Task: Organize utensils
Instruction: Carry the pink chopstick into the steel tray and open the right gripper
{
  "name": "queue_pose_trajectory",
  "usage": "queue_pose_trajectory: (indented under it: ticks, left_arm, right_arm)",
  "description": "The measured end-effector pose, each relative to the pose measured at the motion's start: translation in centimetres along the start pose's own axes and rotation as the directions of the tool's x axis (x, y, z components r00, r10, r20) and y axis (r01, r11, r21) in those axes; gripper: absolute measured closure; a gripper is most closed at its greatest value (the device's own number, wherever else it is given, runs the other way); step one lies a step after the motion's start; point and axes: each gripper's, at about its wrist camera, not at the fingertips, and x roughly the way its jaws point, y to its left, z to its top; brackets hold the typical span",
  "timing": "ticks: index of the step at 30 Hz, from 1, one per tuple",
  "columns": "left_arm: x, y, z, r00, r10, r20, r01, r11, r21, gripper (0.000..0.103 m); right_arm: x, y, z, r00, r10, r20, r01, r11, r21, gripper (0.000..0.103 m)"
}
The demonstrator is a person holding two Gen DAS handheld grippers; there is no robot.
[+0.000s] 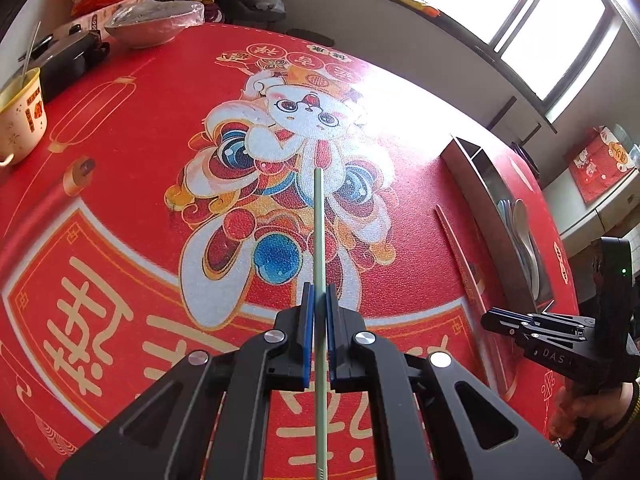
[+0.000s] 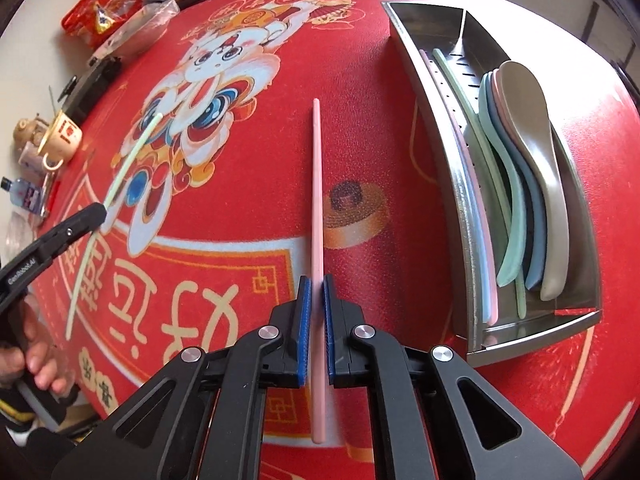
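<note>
Here the left gripper (image 1: 319,300) is clamped on a pale green chopstick (image 1: 319,232) that runs straight ahead between its pads, above the red surface (image 1: 132,168). The right gripper (image 2: 317,292) straddles a pink chopstick (image 2: 317,184); whether its pads actually pinch it, I cannot tell. To its right sits a steel tray (image 2: 584,308) holding chopsticks and stacked spoons (image 2: 536,184).

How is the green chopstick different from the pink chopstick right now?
The green chopstick is pale green and clamped in the left gripper; the pink chopstick is pink and sits between the right gripper's fingers. Whether the right is clamped on it is unclear. Both are single slim sticks outside the metal tray.
</note>
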Motion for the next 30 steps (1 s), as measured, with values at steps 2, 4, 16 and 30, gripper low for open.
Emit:
queue_pose_trajectory:
  ticks: [2,4,16,30]
  left_arm:
    - [-0.1,-0.1,0.0,1.000,0.006,0.006,-0.006,1.000,-0.004,0.097]
    - [-0.3,-0.3,0.0,1.000,0.009,0.013,-0.009,1.000,-0.009,0.097]
    - [0.0,-3.6,0.5,0.999,-0.012,0.032,0.011,1.000,0.025,0.097]
    - [-0.9,-3.5,-0.3,0.998,0.037,0.057,-0.035,0.999,-0.039,0.097]
  right_arm:
    - [-0.7,-0.1,0.2,0.999,0.025,0.035,-0.025,1.000,0.011,0.097]
    - [-1.6,-0.3,0.4,0.997,0.038,0.071,-0.039,0.999,0.012,0.097]
    - [-6.5,-5.1,1.2,0.975,0.048,0.216,-0.077,0.989,0.128,0.097]
    - [-4.0,-9.2,5.8,0.987,-0.026,0.158,0.008,0.994,0.108,0.097]
